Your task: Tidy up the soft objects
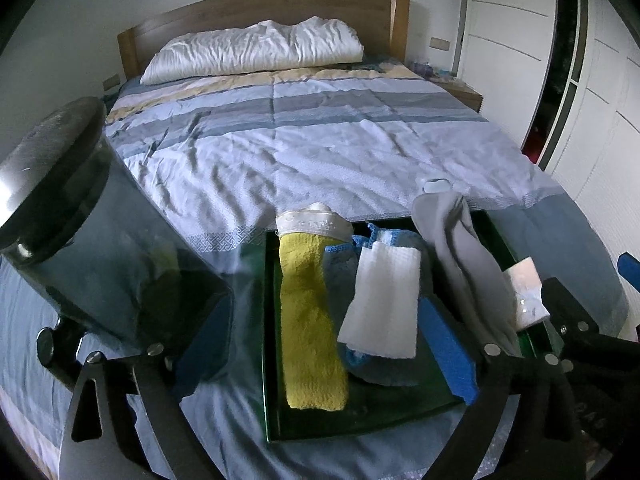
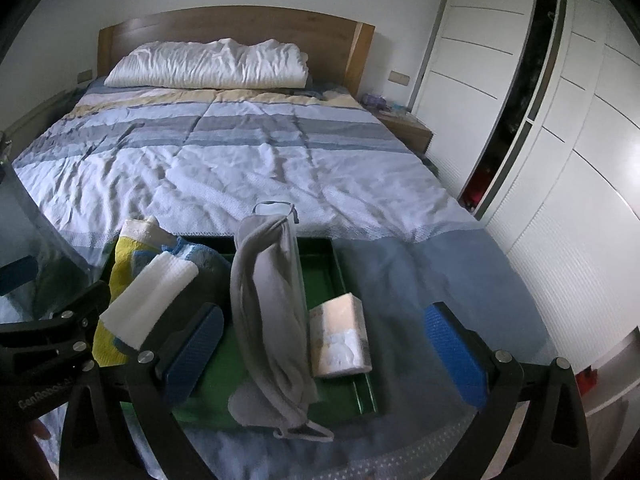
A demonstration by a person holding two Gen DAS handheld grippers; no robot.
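A green tray (image 1: 276,420) (image 2: 344,268) lies on the bed near its foot. In it lie a rolled yellow towel (image 1: 310,320) (image 2: 120,260), a blue-edged cloth (image 1: 340,276), a folded white cloth (image 1: 384,304) (image 2: 148,300), a grey cloth pouch (image 1: 464,264) (image 2: 272,320) and a tissue pack (image 1: 528,296) (image 2: 340,336). My left gripper (image 1: 332,344) is open over the tray's left half, empty. My right gripper (image 2: 324,348) is open around the grey pouch and tissue pack, touching neither.
The bed (image 2: 248,160) has a striped blue and white cover and a white pillow (image 1: 256,48) at the wooden headboard. A dark translucent object (image 1: 96,240) stands close at the left. White wardrobe doors (image 2: 568,152) and a nightstand (image 2: 404,124) are at the right.
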